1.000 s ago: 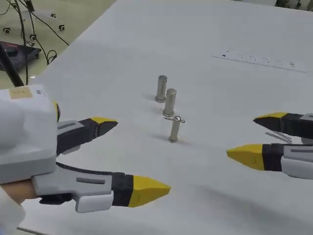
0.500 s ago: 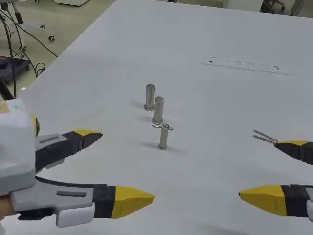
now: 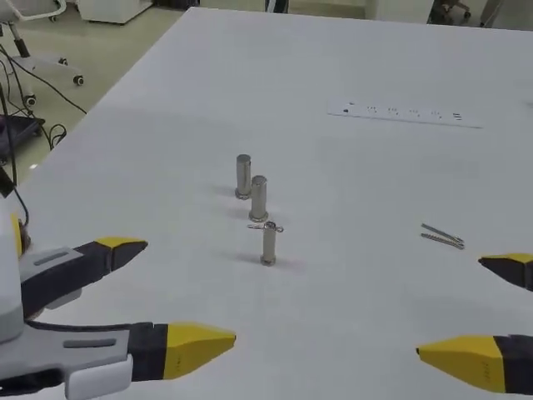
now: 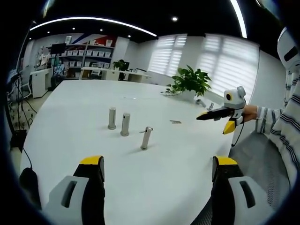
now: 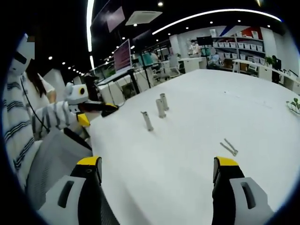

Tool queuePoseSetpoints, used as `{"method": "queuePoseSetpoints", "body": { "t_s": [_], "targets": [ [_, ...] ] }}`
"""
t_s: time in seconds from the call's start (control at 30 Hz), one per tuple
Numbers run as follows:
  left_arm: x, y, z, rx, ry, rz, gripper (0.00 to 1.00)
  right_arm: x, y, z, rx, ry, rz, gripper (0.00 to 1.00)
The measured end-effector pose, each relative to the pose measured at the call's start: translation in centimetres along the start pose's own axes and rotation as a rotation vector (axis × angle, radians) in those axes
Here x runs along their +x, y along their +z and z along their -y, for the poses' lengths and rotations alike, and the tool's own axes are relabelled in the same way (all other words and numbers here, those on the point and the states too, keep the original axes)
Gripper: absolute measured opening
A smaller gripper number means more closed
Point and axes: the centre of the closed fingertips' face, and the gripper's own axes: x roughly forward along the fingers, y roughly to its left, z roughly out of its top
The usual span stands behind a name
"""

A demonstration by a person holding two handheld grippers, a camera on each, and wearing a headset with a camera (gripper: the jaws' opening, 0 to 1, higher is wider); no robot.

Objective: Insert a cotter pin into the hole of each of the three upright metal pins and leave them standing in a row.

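Observation:
Three upright metal pins stand in a slanted row on the white table: far pin point(image 3: 243, 176), middle pin point(image 3: 259, 198), near pin point(image 3: 268, 243). A cotter pin point(image 3: 265, 227) sits through the top of the near pin. Two loose cotter pins point(image 3: 441, 237) lie to the right. My left gripper point(image 3: 175, 292) is open at the lower left, well short of the row. My right gripper point(image 3: 460, 308) is open at the lower right, just short of the loose cotter pins. The left gripper view shows the row point(image 4: 125, 124) ahead of its open gripper point(image 4: 158, 161); the right gripper view shows the loose cotter pins point(image 5: 229, 147) ahead of its open gripper point(image 5: 157, 161).
A white power strip point(image 3: 404, 114) lies at the far right of the table point(image 3: 350, 175). The table's left edge point(image 3: 108, 92) drops to a floor with cables and chair bases. A potted plant point(image 4: 191, 83) stands at the table's far end.
Both grippers have drawn back toward me and stayed open. The right gripper has left the loose cotter pins, which now lie bare. My head view has shifted too.

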Motion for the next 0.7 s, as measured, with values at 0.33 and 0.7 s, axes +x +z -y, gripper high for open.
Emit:
{"method": "queuePoseSetpoints", "body": {
  "t_s": [0.33, 0.7],
  "targets": [
    [2.1, 3.3, -1.6, 0.038, -0.003, 0.031, 0.89, -0.5, 0.4, 0.5, 0.016, -0.027, 0.042, 1.0],
    [6.2, 8.0, -4.0, 0.053, -0.003, 0.104, 0.79, -1.0, 0.1, 1.0, 0.037, -0.049, 0.046, 1.0]
  ]
}}
